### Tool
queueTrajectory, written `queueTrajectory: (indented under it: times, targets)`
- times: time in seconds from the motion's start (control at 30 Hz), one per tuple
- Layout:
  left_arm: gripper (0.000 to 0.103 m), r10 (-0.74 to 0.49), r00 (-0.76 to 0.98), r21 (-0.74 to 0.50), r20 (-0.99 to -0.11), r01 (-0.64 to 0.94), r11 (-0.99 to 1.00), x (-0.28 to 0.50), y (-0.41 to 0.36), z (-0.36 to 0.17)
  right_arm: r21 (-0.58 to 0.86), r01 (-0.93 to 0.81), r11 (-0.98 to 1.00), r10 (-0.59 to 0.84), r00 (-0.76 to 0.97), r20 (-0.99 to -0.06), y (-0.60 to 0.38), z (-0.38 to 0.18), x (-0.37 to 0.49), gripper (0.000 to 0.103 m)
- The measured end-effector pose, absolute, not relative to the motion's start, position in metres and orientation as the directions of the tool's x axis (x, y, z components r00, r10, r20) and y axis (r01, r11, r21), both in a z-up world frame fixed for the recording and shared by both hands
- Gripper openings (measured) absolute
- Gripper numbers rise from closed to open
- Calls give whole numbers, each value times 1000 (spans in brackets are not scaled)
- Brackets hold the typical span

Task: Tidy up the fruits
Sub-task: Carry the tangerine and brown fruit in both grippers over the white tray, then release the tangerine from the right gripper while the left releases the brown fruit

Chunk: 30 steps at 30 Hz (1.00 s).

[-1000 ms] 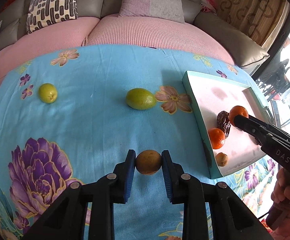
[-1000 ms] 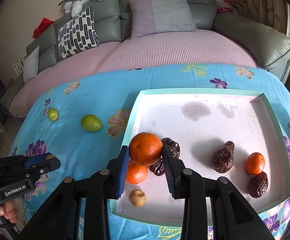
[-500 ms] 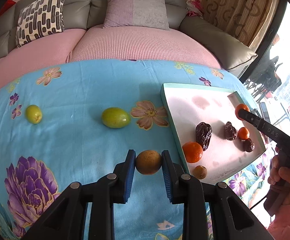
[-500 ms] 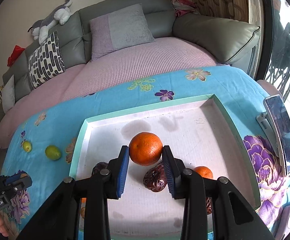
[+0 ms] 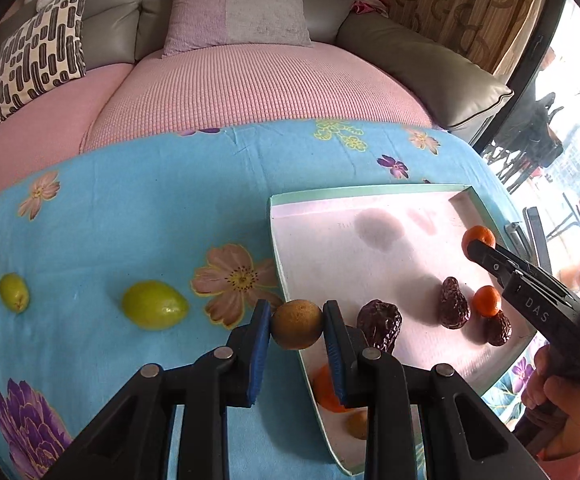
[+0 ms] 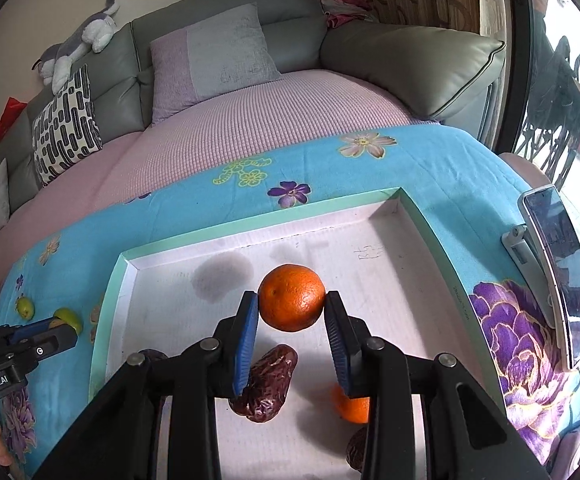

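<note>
The left wrist view looks forward along its tongs (image 5: 296, 330) from low above the blue flowered cloth (image 5: 130, 208), toward the sofa (image 5: 250, 80), with the tray (image 5: 369, 256) to its right. The right wrist view looks along its own tongs (image 6: 291, 312) from close above the tray (image 6: 369, 264), also toward the sofa (image 6: 274, 128). Both views share the tray, the cloth (image 6: 429, 160), the sofa, and each shows the other tool at its edge.

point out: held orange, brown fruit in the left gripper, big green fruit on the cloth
held orange (image 6: 291, 298), right wrist view, middle of its peel.
brown fruit (image 5: 296, 324), left wrist view, centre of its front face.
big green fruit (image 5: 154, 310), left wrist view, middle of its skin.
</note>
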<state>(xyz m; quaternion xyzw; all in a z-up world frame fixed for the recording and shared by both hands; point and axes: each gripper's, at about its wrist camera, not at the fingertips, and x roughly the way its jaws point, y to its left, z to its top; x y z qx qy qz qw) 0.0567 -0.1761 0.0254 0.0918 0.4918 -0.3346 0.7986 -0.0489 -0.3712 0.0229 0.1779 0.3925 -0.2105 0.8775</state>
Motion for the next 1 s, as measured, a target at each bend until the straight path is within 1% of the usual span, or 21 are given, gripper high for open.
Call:
queueTrajectory:
  times: [0.13, 0.4, 0.5, 0.7, 1.0]
  targets:
    - [28, -441, 281, -179, -853, 635, 751, 64, -200, 17, 130, 516, 847, -241, 589, -771, -376, 18, -48, 35]
    - [28, -414, 266, -163, -871, 637, 753, 73, -230, 1, 158, 542, 825, -230, 579, -782, -390, 9, -53, 35]
    - [28, -402, 268, -151, -876, 639, 754, 74, -236, -3, 163, 548, 821, -226, 574, -787, -393, 6, -53, 35]
    - [28, -382, 263, -137, -886, 639, 757, 75, -246, -12, 129, 543, 829, -237, 552, -800, -392, 2, -50, 35]
    - [28, -359, 260, -119, -896, 638, 761, 73, -249, -21, 131, 546, 827, -222, 533, -816, -394, -5, -47, 35]
